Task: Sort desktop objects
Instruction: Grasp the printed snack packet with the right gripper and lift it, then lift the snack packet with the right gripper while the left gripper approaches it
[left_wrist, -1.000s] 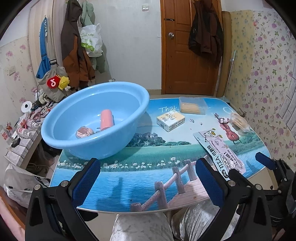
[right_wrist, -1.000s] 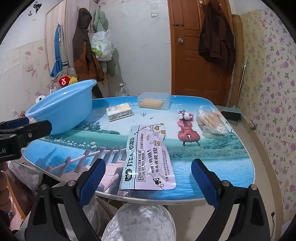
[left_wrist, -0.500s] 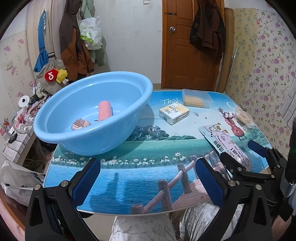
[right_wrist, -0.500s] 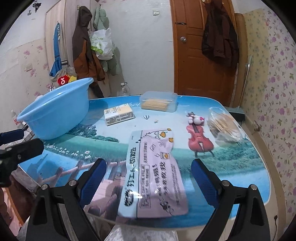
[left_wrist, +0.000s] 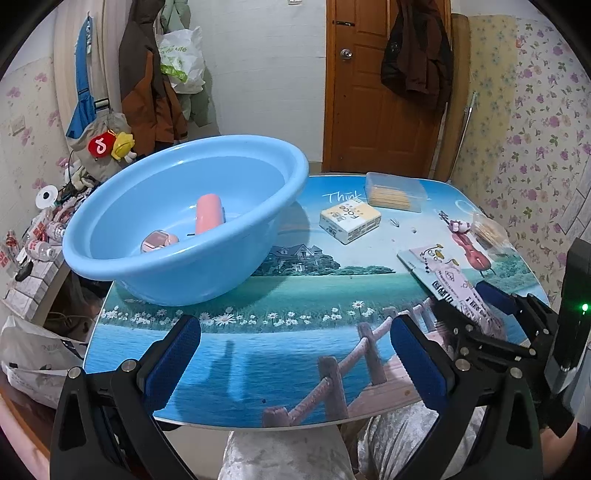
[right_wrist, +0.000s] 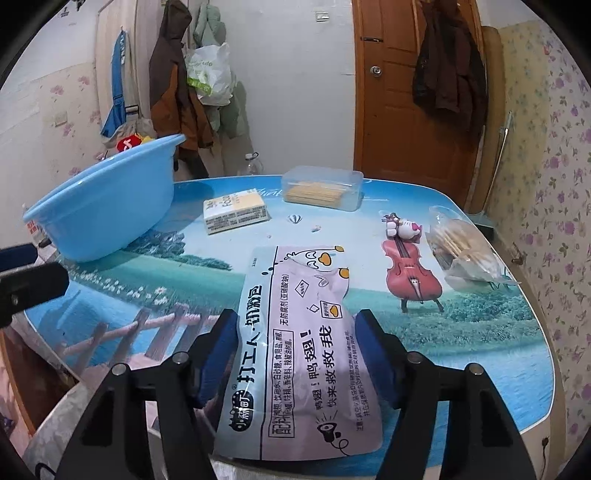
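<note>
A pink and lilac snack pouch (right_wrist: 303, 332) lies flat near the table's front edge. My right gripper (right_wrist: 297, 354) straddles its near half, the blue pads close to both side edges, contact unclear. It also shows in the left wrist view (left_wrist: 491, 314) over the pouch (left_wrist: 443, 277). My left gripper (left_wrist: 295, 354) is open and empty over the front edge. A blue basin (left_wrist: 184, 225) at the left holds a pink tube (left_wrist: 208, 214) and a small pink item (left_wrist: 159, 240).
A yellow and white tissue pack (right_wrist: 234, 216), a clear box of sticks (right_wrist: 321, 188), a red violin toy (right_wrist: 410, 269) and a bag of cotton swabs (right_wrist: 461, 247) lie on the picture-printed table (right_wrist: 480, 325). Coats hang on the wall behind.
My right gripper has moved forward over the pouch and its jaws have narrowed around it. My left gripper has shifted slightly closer to the table, still open.
</note>
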